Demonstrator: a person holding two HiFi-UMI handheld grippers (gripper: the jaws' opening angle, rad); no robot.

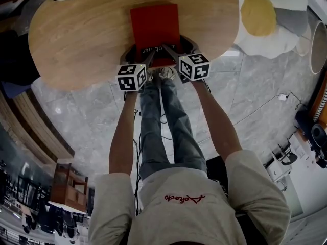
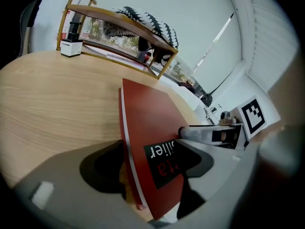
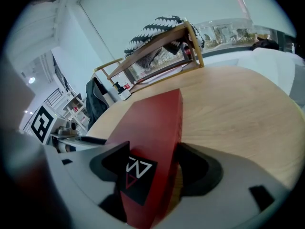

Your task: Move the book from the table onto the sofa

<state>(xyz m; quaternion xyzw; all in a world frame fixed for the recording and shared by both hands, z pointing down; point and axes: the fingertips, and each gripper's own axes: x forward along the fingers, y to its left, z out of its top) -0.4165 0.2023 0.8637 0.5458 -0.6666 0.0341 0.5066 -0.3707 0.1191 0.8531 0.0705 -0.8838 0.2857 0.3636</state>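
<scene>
Straddling the near edge of the red book (image 1: 154, 24) on the worktop (image 1: 76, 29), left gripper (image 2: 147, 163) and right gripper (image 3: 155, 168) stood wide-jawed; closing both evenly before lifting would probably keep it level.

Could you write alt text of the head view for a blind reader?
Seen from above, a person holds the left gripper and the right gripper, jaws open, around the near corners of a red book lying at the edge of a rounded wooden table. A white and yellow cushion lies at the upper right.
</scene>
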